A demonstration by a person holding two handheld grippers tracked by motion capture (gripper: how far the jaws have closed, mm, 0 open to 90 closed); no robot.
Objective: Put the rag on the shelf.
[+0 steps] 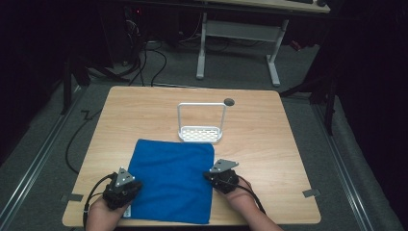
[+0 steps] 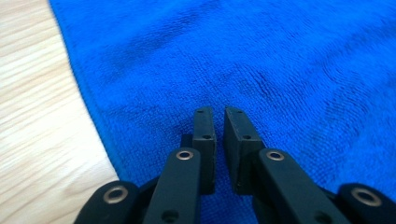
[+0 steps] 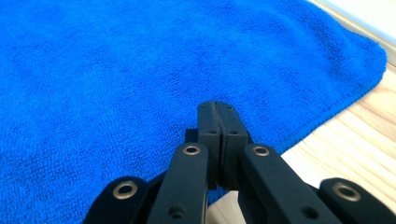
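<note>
A blue cloth (image 1: 172,180) lies flat on the near half of the wooden table (image 1: 260,139). My left gripper (image 1: 125,182) rests at the cloth's left edge, held by a hand. In the left gripper view my left gripper (image 2: 219,113) hovers just over the blue cloth (image 2: 280,65); its jaws are a thin slit apart with nothing between them. My right gripper (image 1: 222,172) sits at the cloth's right edge. In the right gripper view my right gripper (image 3: 217,106) has its jaws pressed together, empty, above the blue cloth (image 3: 116,70) near its hem.
A white wire rack (image 1: 201,126) with a perforated base stands just beyond the cloth's far edge. A small dark round hole (image 1: 229,101) marks the table behind it. Bare wood runs along both sides. A desk frame (image 1: 238,43) and cables lie on the floor beyond.
</note>
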